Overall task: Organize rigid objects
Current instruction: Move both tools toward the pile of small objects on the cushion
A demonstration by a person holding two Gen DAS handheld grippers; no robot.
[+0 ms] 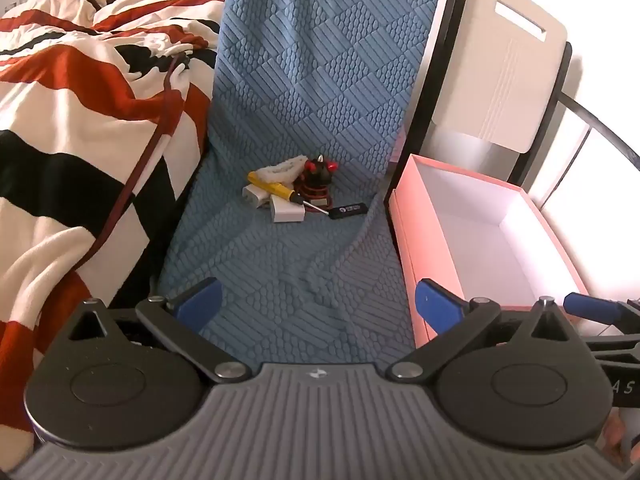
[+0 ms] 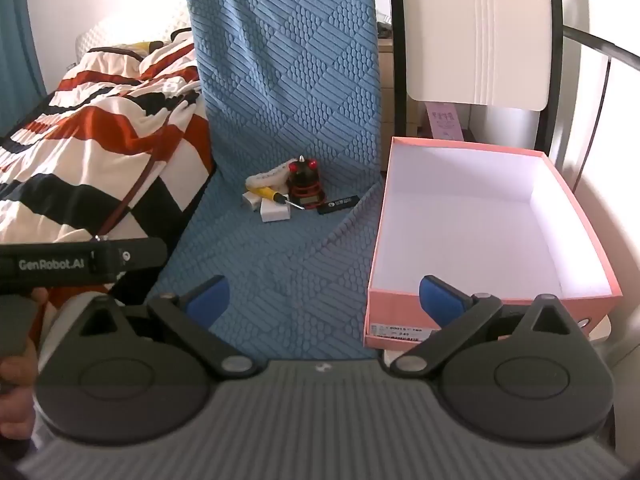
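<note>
A small pile lies at the back of a blue-covered chair seat: a yellow screwdriver, white chargers, a white strip, a black-and-red gadget and a black stick. The pile also shows in the right wrist view: screwdriver, charger, gadget, black stick. A pink open box, empty inside, stands to the right. My left gripper and right gripper are open and empty, well short of the pile.
A striped red, black and white blanket covers the bed on the left. A white chair back stands behind the box. The left gripper's body shows at the left of the right wrist view.
</note>
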